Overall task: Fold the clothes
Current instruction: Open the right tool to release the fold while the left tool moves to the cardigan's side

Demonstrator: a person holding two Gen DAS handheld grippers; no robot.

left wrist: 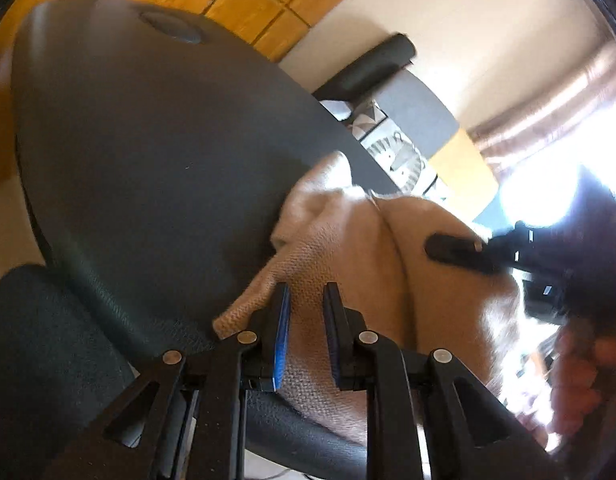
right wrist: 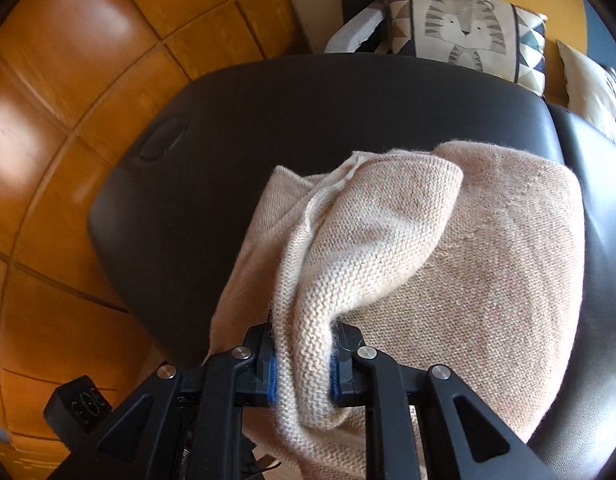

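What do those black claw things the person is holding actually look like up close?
Each gripper, the left gripper and the right gripper, is a matte black frame of angled bars joined by round silver rivets, with triangular cut-outs. Two flat black fingers stick forward, lined inside with bright blue pads. No cables or sleeves show clearly.

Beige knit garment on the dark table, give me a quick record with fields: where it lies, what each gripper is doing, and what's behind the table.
garment: beige knit garment, bunched, lying on the table and hanging off its near edge
surface: dark table over a wooden floor
right gripper: shut on a thick fold of the knit
left gripper: knit between its fingers, apparently clamped
fold state: rumpled, not yet a neat fold
background: tiger-print cushion beyond the table's far edge
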